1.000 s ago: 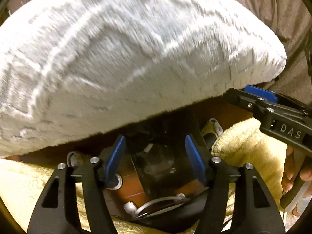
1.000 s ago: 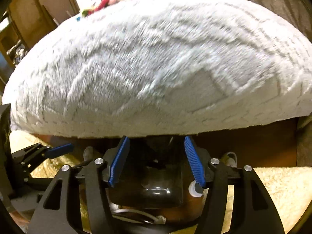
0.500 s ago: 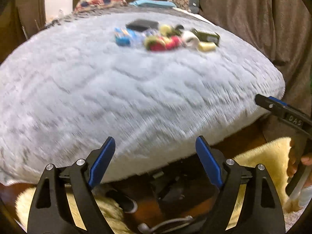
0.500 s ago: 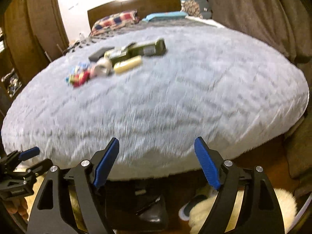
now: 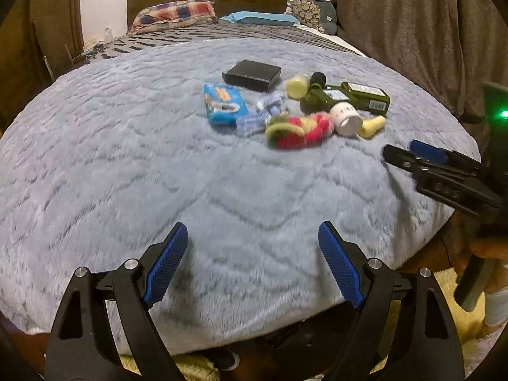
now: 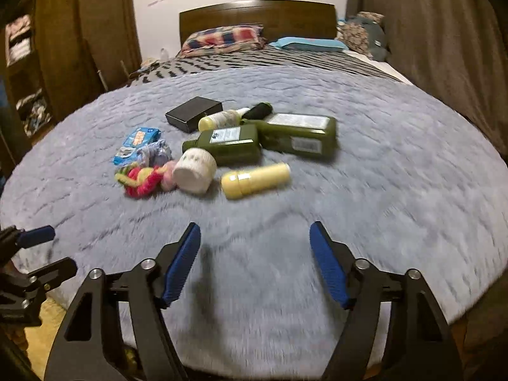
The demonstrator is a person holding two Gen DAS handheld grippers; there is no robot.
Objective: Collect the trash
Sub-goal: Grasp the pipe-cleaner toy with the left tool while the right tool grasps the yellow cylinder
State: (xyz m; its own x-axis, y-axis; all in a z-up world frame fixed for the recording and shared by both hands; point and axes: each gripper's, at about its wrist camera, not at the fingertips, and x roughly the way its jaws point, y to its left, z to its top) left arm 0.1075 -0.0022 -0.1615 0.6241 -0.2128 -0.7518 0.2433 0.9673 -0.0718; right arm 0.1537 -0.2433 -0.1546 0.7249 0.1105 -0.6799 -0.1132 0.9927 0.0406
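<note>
A cluster of items lies mid-bed on the grey furry blanket [image 5: 127, 165]: a black box [image 5: 252, 74], a blue packet [image 5: 223, 104], two dark green bottles [image 6: 300, 135] [image 6: 227, 144], a white jar [image 6: 195, 171], a pale yellow tube [image 6: 255, 179], a small cream bottle [image 6: 222, 119] and a red-yellow fuzzy bundle [image 6: 143, 179]. My left gripper [image 5: 250, 249] is open and empty over the blanket's near edge. My right gripper [image 6: 255, 246] is open and empty, nearer the yellow tube; it also shows in the left wrist view [image 5: 422, 158].
Pillows [image 6: 222, 38] and a wooden headboard [image 6: 257, 11] are at the far end. Brown curtains [image 5: 428, 31] hang on the right, a wardrobe [image 6: 38, 63] on the left. A yellow rug [image 5: 457, 311] lies on the floor below the bed's edge.
Both grippers rose from floor level under the bed's edge to above the blanket, bringing the item cluster into view. Both jaws stayed open.
</note>
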